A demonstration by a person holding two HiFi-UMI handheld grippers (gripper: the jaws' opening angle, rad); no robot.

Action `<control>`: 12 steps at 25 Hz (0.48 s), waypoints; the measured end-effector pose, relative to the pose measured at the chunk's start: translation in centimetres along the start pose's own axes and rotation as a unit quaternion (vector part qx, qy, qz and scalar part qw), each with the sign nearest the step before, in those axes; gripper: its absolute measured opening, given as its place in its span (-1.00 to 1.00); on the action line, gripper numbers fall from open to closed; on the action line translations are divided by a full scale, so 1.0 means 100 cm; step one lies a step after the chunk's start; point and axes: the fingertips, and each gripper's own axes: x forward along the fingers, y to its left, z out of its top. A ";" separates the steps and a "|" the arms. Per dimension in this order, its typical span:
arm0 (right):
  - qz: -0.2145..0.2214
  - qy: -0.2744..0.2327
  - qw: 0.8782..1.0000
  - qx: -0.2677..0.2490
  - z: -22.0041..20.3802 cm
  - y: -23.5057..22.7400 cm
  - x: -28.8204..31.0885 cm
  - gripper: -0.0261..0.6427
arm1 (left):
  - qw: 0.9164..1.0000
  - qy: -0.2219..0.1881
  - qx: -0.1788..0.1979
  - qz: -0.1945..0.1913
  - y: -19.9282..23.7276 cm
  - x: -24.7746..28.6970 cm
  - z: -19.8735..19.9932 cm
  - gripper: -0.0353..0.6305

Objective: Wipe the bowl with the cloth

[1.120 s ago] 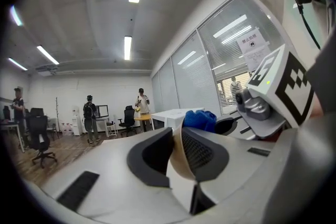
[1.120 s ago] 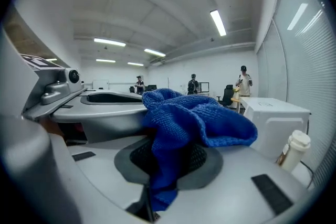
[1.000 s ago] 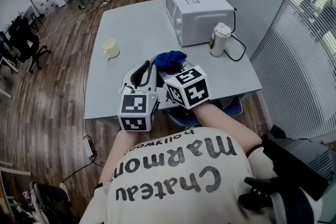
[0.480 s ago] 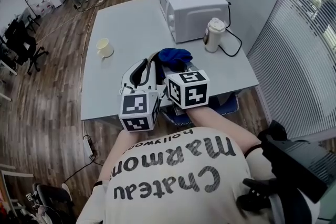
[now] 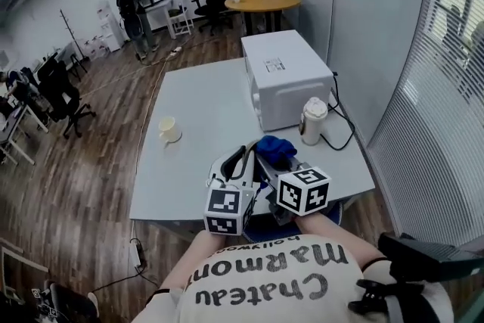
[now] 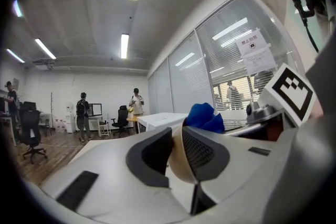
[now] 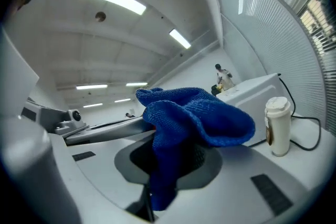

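Grey desk (image 5: 204,110) fills mid-frame; low centre, jaws of our left gripper (image 6: 177,139) pinch the bowl (image 6: 181,170) rim, those of our right gripper (image 7: 170,157) pinch the cloth (image 7: 199,115) beside it; wiping, we judge, remains.

My right gripper (image 7: 173,165): jaws clamped on blue knitted cloth (image 7: 194,118), free end flopped over toward right. Right of it, white lidded plastic tumbler (image 7: 277,126) upright on pale grey table (image 7: 310,165); black cable (image 7: 307,126) behind tumbler; white boxy microwave (image 7: 252,89) beyond.
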 end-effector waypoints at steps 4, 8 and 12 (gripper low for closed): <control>0.022 -0.009 1.000 -0.011 0.017 -0.020 -0.025 -0.72 | 1.000 -0.006 0.024 -0.016 -0.037 0.014 0.016 -0.66; 0.039 0.005 0.999 -0.027 0.015 -0.031 -0.045 -0.72 | 0.999 -0.001 0.047 -0.023 -0.074 0.021 0.030 -0.65; 0.051 0.033 0.995 -0.074 0.003 -0.035 -0.061 -0.72 | 1.000 0.010 0.024 0.003 -0.090 0.019 0.026 -0.65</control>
